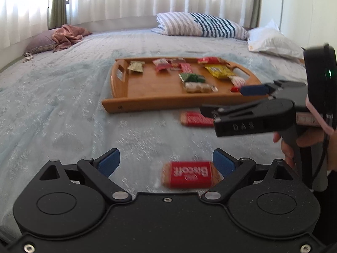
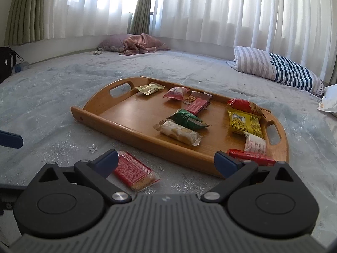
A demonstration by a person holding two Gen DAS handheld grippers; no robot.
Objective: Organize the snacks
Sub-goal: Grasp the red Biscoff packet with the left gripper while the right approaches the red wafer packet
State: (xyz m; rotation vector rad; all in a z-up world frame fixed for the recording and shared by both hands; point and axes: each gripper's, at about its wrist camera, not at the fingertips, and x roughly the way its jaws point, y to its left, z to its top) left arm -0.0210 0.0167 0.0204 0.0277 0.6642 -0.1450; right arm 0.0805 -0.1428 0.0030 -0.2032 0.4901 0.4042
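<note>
A wooden tray with two cut-out handles is set on a pale blue bedspread. Assorted wrapped snacks are spread over its floor, among them a green packet, a yellow packet and a clear-wrapped biscuit pack.

Two red biscuit packets are left off the tray, on the bedspread at its near side. One, lettered Biscoff, is seen between the blue pads of the left gripper, closer to the right pad; the jaws are held wide apart and no contact with it is visible.

The second red packet is seen just beside the left pad of the right gripper, whose jaws are likewise spread wide and clamped on nothing. In the left wrist view the right gripper is shown from the side, at the tray's near right corner.

A striped pillow and a pink cloth are seen at the far edge, before white curtains.
</note>
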